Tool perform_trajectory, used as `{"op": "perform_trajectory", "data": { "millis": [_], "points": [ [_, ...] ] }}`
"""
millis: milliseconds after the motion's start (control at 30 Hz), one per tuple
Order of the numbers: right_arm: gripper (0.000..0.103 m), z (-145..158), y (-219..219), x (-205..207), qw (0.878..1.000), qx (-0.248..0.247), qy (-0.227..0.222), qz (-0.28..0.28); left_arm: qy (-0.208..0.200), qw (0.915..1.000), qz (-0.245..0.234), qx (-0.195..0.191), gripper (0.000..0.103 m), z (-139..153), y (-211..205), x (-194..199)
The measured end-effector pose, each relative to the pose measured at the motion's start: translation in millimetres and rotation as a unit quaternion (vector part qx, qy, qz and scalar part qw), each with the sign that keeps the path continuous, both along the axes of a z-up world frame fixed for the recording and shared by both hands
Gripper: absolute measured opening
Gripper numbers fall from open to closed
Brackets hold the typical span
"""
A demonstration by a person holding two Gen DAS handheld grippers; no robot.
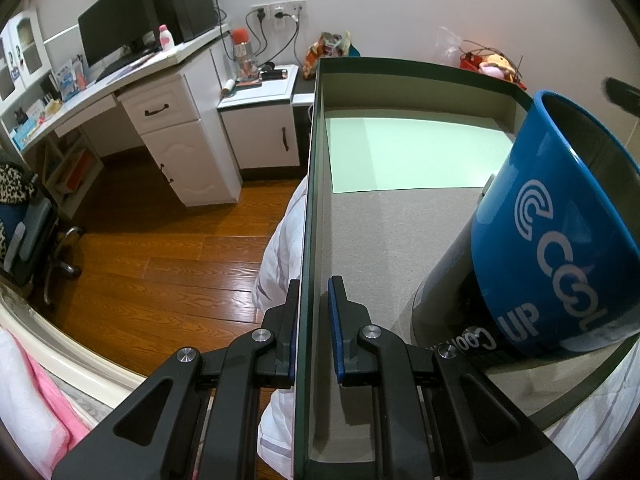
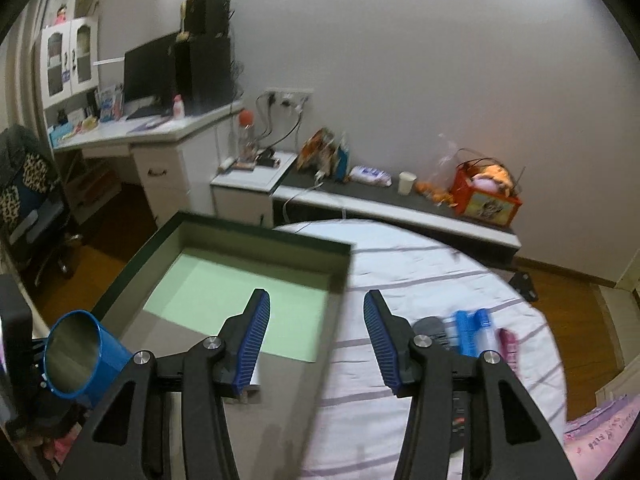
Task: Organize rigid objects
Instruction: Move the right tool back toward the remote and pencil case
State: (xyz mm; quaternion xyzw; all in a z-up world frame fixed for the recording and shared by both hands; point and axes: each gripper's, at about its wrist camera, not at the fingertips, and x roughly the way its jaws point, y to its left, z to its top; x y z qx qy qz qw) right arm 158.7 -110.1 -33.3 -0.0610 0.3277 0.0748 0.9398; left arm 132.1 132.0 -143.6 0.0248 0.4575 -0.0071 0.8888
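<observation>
Grip on the tray comes first: the left gripper [image 1: 314, 336] is clamped on the tray's [image 1: 310, 184] thin left wall, one pad outside and one inside, and that hold is what keeps the tray steady on the bed [image 2: 420, 276]. Keeping it firm and level seems the sensible thing while the other hand works, since a tilt would likely tip what stands inside.

Just right of that clamp, inside the tray at its near end, a blue mug [image 1: 560, 224] leans over on top of a dark cylinder [image 1: 444, 292] (a can or tumbler, I cannot tell which). It looks precarious, so a nudge to the tray could roll it.

The right gripper [image 2: 316, 344] hangs above the tray's right wall with its jaws apart and nothing between them. No earlier picture is at hand, so I judge only that it is free for the next pick. Beyond it, on the striped bedsheet to the right of the tray, lie a dark remote [image 2: 434, 330], a blue-and-white item [image 2: 474, 330] and a pink one [image 2: 508, 344]; motion blur hides what exactly they are.

To do the step well, I would swing right, descend over one item squarely, and close across its narrow side. The pale green sheet [image 2: 240, 300] at the tray's far end offers open room for placing, well apart from the leaning mug.
</observation>
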Motion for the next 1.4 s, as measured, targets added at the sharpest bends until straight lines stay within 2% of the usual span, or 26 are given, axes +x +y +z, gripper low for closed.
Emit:
{"op": "perform_trajectory", "data": {
  "millis": [100,200,333,433,633,733,1000,1300,1400],
  "points": [
    [0.051,7.7,-37.2,-4.4,0.999,-0.006,-0.007,-0.033,-0.001,1.0,0.0,0.001,0.011,-1.1,-0.8,1.0],
    [0.051,9.1,-89.3,-6.2,0.996,-0.012,-0.005,-0.092,0.0,1.0,0.001,0.0,0.011,-2.0,-0.1,-0.3],
    [0.051,-7.9,-160.0,-4.0,0.984,-0.009,0.024,-0.174,0.002,1.0,0.004,-0.001,0.011,-3.2,1.0,-1.7],
    [0.051,-29.2,-188.0,-0.4,0.979,-0.002,0.056,-0.194,0.002,1.0,0.005,-0.003,0.01,-4.8,0.9,-1.7],
    [0.051,-69.2,-195.1,9.6,0.979,0.017,0.1,-0.177,0.005,1.0,0.007,-0.003,0.011,-7.0,1.9,2.4],
    [0.051,-83.4,-197.2,8.8,0.978,0.007,0.11,-0.178,0.005,1.0,0.007,-0.003,0.011,-6.4,1.9,3.3],
    [0.051,-93.8,-194.1,4.4,0.98,-0.006,0.115,-0.163,0.005,1.0,0.008,0.0,0.011,-5.4,3.4,3.5],
    [0.051,-102.9,-199.7,16.2,0.982,0.007,0.11,-0.152,0.006,0.9999,0.009,0.0,0.011,-4.8,1.6,4.2],
    [0.037,-102.7,-197.0,17.9,0.985,0.006,0.107,-0.137,0.005,0.9999,0.009,-0.001,0.011,-4.7,1.8,4.3]
  ]
}}
